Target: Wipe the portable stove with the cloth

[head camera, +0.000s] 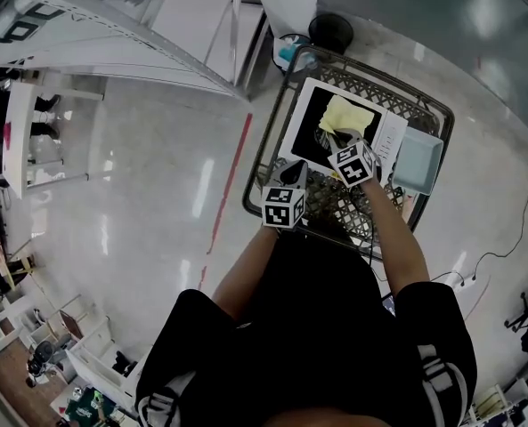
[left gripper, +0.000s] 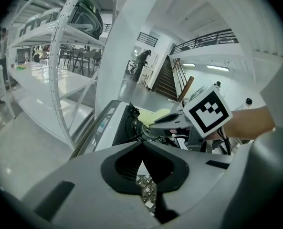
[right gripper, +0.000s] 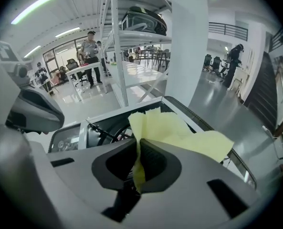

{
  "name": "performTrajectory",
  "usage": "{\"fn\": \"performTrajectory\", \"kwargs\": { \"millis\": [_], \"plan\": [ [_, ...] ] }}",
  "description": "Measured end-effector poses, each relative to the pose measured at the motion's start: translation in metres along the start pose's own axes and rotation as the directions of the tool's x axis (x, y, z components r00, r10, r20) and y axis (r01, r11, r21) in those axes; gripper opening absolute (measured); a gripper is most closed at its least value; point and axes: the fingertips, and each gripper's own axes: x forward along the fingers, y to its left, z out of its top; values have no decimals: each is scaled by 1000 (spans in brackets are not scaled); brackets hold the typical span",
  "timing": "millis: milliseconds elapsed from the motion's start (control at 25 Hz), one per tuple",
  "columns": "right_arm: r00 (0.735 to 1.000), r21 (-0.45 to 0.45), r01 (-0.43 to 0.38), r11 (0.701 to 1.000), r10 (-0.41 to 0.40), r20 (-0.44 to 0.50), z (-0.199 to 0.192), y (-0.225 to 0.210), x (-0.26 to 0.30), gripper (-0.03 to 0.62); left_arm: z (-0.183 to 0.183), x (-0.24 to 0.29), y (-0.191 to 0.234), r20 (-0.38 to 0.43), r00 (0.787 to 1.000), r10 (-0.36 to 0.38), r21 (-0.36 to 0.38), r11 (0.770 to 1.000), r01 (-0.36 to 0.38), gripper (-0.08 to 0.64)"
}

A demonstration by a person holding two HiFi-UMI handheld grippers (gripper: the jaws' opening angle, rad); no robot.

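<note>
Left gripper (left gripper: 142, 146), grey body with black pads: jaws closed together, nothing between them. Beyond it is a white portable stove with black burner top (left gripper: 113, 128). Right gripper (left gripper: 154, 123) reaches over the stove, a pale yellow cloth (left gripper: 153, 114) at its tips.

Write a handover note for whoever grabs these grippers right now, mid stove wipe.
Left claw: shut, empty, by the portable stove's near edge.
Right claw: shut on the yellow cloth, which is over the stove's black top.
The stove sits on the wire cart.
Done: cloth gripped and at the stove.
Left: can't tell how much is wiped; cover the whole top.
</note>
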Motion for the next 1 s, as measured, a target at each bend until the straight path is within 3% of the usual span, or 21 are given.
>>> {"fn": "performTrajectory", "kwargs": {
  "millis": [1000],
  "plan": [
    [996, -88, -84, 993, 83, -10, -11, 55, -15, 21, -2, -10, 4, 8, 1000, 20, 8, 1000, -20, 21]
  ]
}}
